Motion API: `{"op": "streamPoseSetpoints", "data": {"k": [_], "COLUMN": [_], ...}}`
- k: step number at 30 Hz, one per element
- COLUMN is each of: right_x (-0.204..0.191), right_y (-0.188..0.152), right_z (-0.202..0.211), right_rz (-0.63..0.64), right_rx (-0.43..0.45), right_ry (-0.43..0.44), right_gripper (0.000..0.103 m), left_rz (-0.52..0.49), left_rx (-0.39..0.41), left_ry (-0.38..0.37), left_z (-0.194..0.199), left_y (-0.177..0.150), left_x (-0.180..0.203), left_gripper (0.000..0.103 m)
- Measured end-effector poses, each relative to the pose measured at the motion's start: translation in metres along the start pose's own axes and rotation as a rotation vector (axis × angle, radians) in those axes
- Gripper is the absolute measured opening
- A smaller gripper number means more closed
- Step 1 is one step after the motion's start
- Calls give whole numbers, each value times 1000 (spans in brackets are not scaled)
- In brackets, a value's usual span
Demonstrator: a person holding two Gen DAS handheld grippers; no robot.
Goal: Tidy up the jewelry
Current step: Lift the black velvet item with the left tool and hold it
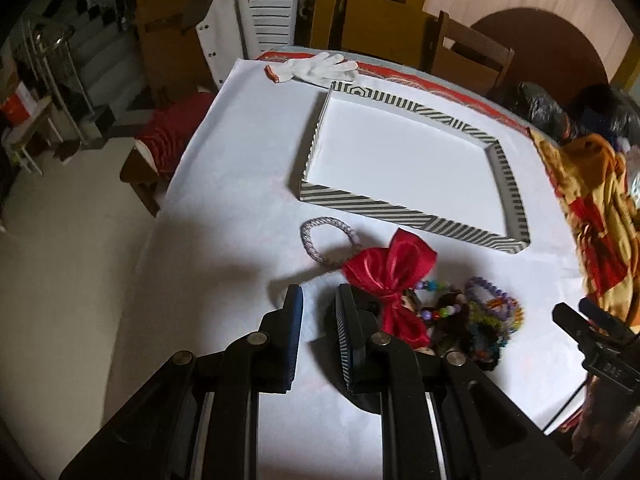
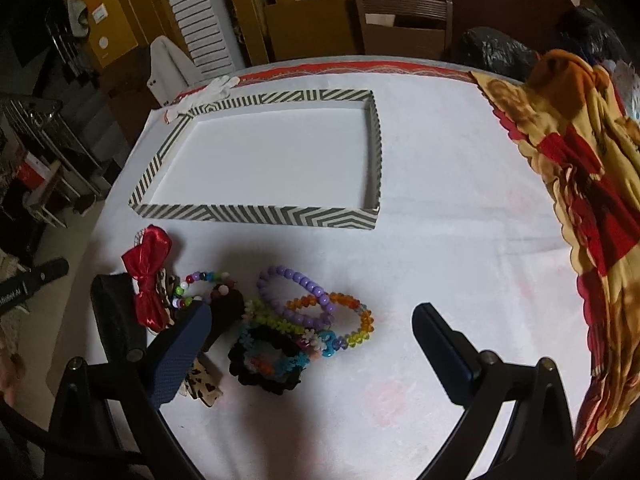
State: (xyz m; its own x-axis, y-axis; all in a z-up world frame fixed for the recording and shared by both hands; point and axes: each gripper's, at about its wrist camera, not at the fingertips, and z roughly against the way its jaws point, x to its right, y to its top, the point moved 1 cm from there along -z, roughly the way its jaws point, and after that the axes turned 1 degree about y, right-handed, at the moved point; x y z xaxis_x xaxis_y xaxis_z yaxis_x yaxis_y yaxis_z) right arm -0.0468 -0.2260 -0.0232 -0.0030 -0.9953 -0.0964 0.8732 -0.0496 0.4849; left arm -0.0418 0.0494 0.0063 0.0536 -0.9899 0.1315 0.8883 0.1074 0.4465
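Jewelry pile [image 2: 280,320]: heaped on the white table cover [image 2: 440,260], on the near side of the striped tray, between the 2 grippers.
Left gripper [image 1: 318,320]: jaws apart with bare cover between the blue pads, holding nothing; its right finger sits just beside the red bow.
Right gripper [image 2: 308,344]: jaws spread wide, nothing clamped; the pile lies in the gap, closer to the left finger [image 2: 176,356].
Red bow [image 1: 390,276]: satin, at the pile's left edge, one loop toward the tray.
Purple bead bracelet [image 2: 296,296]: on top of the pile, overlapping an orange and rainbow bead bracelet [image 2: 340,320].
Black scrunchie [image 2: 264,368]: nearest part of the pile, under flower-bead bands.
Braided lilac bracelet [image 1: 330,240]: alone on the cover, apart from the pile, between the bow and the tray's near left corner.
Striped tray [image 1: 400,210]: shallow, rectangular, grey-and-white walls, white floor with nothing in it.
White glove [image 1: 320,66]: flat beyond the tray at the far table edge.
Patterned cloth [image 2: 580,180]: orange, red and yellow, draped at the right.
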Motion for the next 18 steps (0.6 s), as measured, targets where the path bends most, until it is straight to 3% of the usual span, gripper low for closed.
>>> {"op": "streamPoseSetpoints", "data": {"k": [4,12,18], "right_x": [4,1,-7], "right_y": [6,7,3], "right_z": [4,9,13], "right_rz": [34,72,103], "right_rx": [-15,-11,-1], "right_ry": [25,77,75], "right_gripper": [103,103,103], "left_rz": [61,27,23], "left_rx": [8,19,10], "left_ry": [-1,56,46], "left_z": [4,10,8], "left_y": [-5,-16,-23], "left_x": [2,17,19], "left_gripper": [11,12,12]}}
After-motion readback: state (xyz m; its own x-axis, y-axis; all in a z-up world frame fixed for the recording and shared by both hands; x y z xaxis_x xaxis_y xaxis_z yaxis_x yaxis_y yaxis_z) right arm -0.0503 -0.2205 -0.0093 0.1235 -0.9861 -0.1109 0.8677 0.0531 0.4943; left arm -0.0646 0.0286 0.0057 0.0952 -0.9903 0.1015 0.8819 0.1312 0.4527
